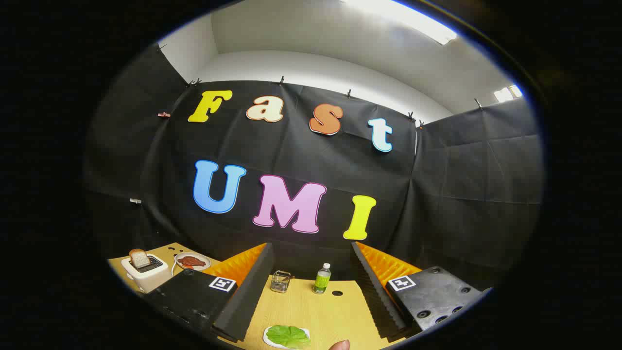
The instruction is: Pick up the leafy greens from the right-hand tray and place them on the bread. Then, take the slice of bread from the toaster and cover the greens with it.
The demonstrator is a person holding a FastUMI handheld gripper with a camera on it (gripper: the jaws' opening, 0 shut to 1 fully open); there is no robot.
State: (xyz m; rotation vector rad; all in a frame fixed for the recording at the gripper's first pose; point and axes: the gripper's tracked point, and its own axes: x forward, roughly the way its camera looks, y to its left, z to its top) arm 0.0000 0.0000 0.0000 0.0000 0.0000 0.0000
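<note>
Greens [288,336]: ruffled, on round tray [267,339] | hand-held gripper [311,291]: fingers spread

From where I stand, nothing here reads as plain words or numbers. The only signs are square black-and-white coded markers: one marker [222,284] on the finger left of the small bottle [321,278], another marker [402,282] on the finger right of it, the gripper [311,248] spread wide. The bottle's green label is too small to read.

A wooden table [335,311] is carrying a toaster [145,272] and two plates [193,261]. A bottle [321,278] and a small wire holder [280,281] are standing farther back.
</note>
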